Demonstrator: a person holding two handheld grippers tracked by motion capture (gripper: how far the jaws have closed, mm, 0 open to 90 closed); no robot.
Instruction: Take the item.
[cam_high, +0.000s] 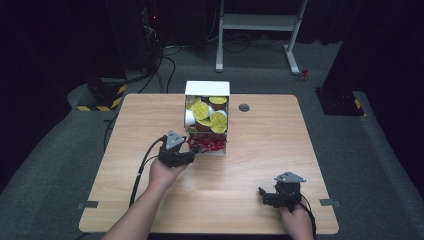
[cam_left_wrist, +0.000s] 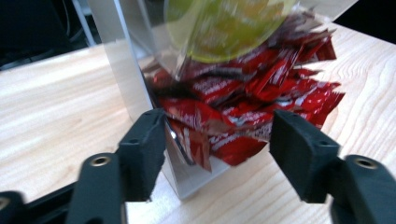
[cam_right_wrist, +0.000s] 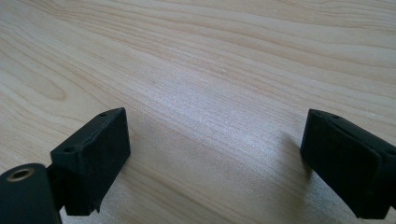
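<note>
Red sachets between left gripper fingers, parted, gripping nothing; right gripper fingers wide, empty.

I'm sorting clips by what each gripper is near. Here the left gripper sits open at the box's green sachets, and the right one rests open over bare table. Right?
Not quite: the sachets at the left gripper are red, not green, as the left gripper view shows. The rest holds: its jaws are open at the box, and the right gripper is open over bare table.
</note>
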